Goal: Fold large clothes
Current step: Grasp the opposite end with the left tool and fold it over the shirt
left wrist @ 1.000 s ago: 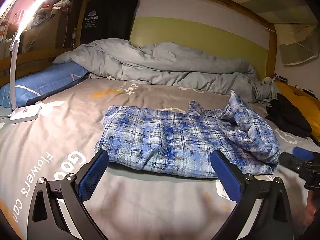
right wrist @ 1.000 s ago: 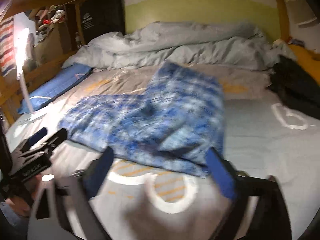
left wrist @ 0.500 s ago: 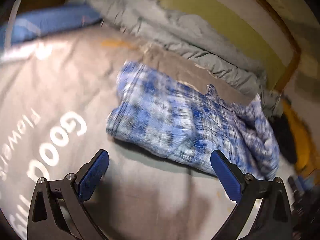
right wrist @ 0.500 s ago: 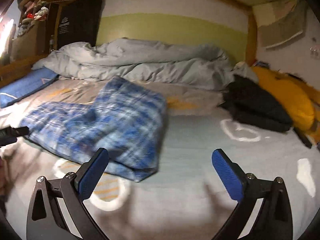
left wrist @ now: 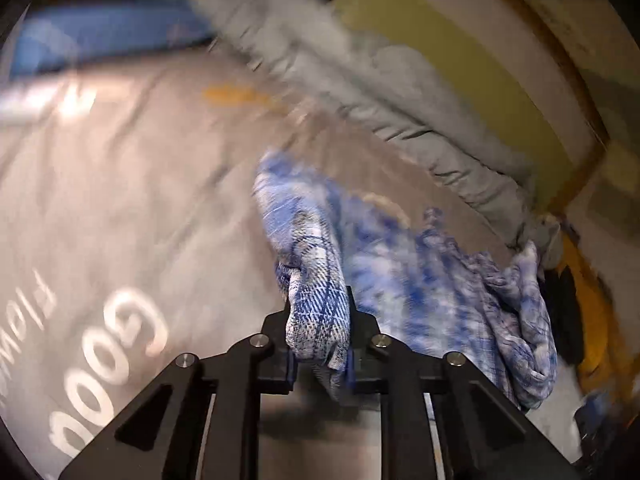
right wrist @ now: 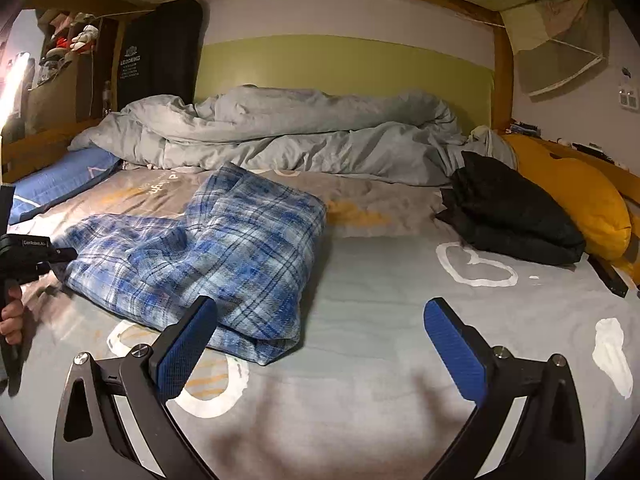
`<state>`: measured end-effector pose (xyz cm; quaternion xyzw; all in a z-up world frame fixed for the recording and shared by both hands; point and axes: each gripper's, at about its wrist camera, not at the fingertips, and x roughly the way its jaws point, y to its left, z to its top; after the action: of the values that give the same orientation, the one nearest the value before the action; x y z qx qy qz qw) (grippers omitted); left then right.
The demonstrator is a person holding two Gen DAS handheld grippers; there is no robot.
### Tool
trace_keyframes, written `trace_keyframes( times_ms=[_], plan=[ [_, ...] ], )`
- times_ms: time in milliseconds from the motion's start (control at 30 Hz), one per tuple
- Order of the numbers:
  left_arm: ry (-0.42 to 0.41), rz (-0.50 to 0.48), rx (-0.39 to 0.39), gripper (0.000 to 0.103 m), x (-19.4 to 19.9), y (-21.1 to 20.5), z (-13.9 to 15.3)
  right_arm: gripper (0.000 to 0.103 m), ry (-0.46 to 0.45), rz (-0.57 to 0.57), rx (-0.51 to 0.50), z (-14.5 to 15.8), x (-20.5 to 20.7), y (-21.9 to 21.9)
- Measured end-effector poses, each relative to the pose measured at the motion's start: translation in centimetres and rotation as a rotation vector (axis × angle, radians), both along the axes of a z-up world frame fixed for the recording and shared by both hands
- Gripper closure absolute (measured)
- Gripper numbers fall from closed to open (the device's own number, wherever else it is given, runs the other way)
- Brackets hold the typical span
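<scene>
A blue plaid shirt [right wrist: 224, 248] lies partly folded on the grey bed sheet [right wrist: 380, 320]. In the left wrist view my left gripper [left wrist: 318, 344] is shut on the near left corner of the plaid shirt [left wrist: 420, 280], with a bunch of cloth between its jaws; that view is blurred. The left gripper also shows at the left edge of the right wrist view [right wrist: 60, 254], at the shirt's left end. My right gripper [right wrist: 320, 348] is open and empty, just in front of the shirt's right edge, above the sheet.
A crumpled grey duvet [right wrist: 288, 136] lies across the back of the bed. A black folded garment [right wrist: 508, 212] and a yellow pillow [right wrist: 576, 196] are at the right. A blue pillow [right wrist: 56, 184] is at the left, with a lamp [right wrist: 12, 84] above it.
My left gripper moved in on the shirt's left corner and shut on it; it was open before. My right gripper swung right and stays open.
</scene>
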<state>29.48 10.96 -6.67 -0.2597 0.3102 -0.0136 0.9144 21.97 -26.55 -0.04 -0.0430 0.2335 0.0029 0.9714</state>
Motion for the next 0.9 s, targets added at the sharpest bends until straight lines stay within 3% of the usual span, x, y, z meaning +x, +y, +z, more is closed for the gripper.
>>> trace_keyframes(
  times_ms=[233, 367, 467, 567, 767, 900],
  plan=[
    [-0.213, -0.199, 0.055, 0.086, 0.9, -8.1, 9.7, 0.001, 0.036, -0.03, 0.088, -0.2, 0.2, -2.1],
    [-0.29, -0.36, 0.076, 0.086, 0.9, -15.3, 12.7, 0.001, 0.035, -0.055, 0.104, 0.0, 0.1, -2.8],
    [-0.279, -0.468, 0.041, 0.086, 1.1, -19.9, 12.2, 0.001, 0.03, -0.075, 0.116, 0.3, -0.3, -3.3],
    [-0.239, -0.514, 0.062, 0.086, 1.3, -23.1, 10.1, 0.001, 0.029, -0.101, 0.13, 0.4, -0.4, -4.2],
    [-0.124, -0.58, 0.069, 0.086, 2.1, -25.0, 5.0, 0.001, 0.035, -0.14, 0.196, 0.6, -0.5, -6.1],
    [-0.128, -0.586, 0.099, 0.081, 1.5, -25.6, 3.8, 0.001, 0.04, -0.145, 0.199, 0.5, -0.4, -6.3]
  ],
)
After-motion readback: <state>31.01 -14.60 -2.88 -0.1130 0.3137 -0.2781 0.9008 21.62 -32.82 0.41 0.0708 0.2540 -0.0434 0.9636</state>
